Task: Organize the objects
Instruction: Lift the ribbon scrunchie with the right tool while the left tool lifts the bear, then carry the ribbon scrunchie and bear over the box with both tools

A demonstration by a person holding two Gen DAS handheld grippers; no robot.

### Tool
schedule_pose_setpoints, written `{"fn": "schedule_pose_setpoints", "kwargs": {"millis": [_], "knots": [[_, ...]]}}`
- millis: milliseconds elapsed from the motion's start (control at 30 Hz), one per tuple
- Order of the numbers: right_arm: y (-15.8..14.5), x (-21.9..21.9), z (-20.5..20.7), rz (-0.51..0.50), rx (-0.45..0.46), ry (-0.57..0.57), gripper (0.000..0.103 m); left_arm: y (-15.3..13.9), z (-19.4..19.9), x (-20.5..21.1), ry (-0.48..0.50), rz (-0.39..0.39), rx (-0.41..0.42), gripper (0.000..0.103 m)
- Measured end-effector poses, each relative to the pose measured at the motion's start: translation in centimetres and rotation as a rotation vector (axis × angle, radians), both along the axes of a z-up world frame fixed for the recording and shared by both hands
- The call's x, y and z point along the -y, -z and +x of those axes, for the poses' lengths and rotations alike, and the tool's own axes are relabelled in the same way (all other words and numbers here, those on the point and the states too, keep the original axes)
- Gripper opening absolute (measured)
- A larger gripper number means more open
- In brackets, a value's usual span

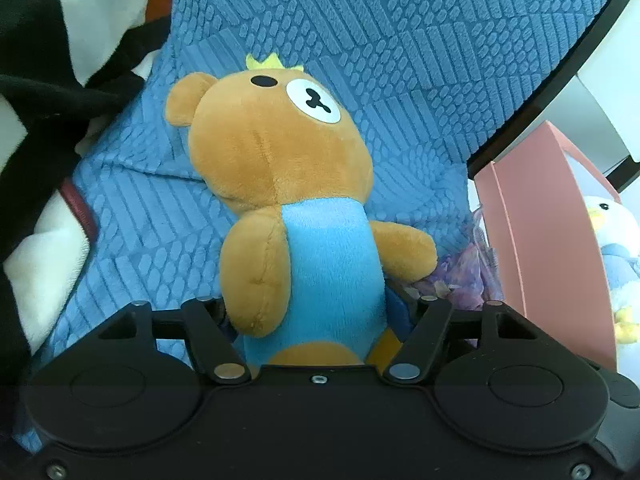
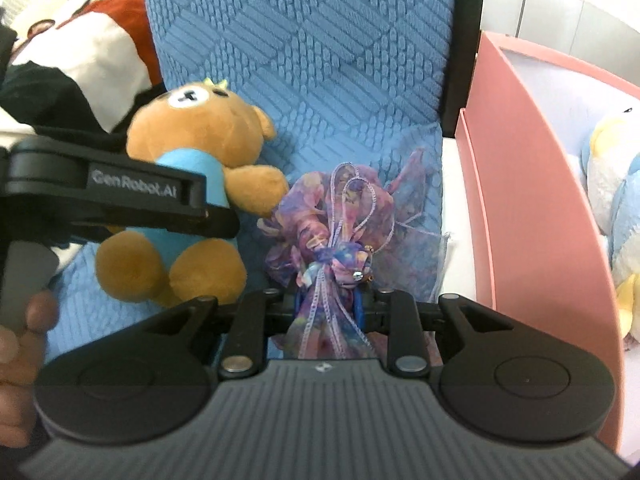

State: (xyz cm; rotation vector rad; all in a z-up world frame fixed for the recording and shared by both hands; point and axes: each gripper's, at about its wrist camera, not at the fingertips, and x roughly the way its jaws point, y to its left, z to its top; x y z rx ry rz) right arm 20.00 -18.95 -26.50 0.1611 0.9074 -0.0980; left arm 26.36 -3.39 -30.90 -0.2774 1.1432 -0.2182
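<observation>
A brown teddy bear (image 1: 276, 152) in a blue shirt with a small yellow crown is held over the blue textured seat. My left gripper (image 1: 320, 312) is shut on the bear's lower body; its fingertips are hidden behind the plush. The bear also shows in the right wrist view (image 2: 200, 128), with the left gripper's body (image 2: 120, 196) across it. My right gripper (image 2: 329, 304) is shut on a purple-pink gauzy fabric bundle (image 2: 340, 216) tied with ribbon, right of the bear.
A pink open box (image 2: 532, 184) stands on the right, holding a white and blue plush bird (image 2: 616, 184); both show in the left wrist view (image 1: 560, 216). A black, white and orange plush (image 2: 80, 52) lies at the left. A blue seat cushion (image 1: 400, 40) fills the background.
</observation>
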Motion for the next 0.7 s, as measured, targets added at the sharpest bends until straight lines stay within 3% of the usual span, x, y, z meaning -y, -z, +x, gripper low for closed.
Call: {"fn": "schedule_pose_setpoints", "kwargs": {"millis": [133, 333, 700], "knots": [[-0.6, 0.0, -0.8, -0.004, 0.02, 0.005, 0.027, -0.6, -1.1, -0.5, -0.005, -0.014, 0.006, 0.065], [-1.2, 1.1, -2.4, 0.07, -0.014, 0.047, 0.027, -1.3, -2.6, -1.3, -0.017, -0.03, -0.001, 0.064], [-4.8, 2.0, -6.0, 0.058, -0.03, 0.059, 0.027, -4.1, -6.8, -0.6, 0.019, -0.053, 0.057, 0.062]]}}
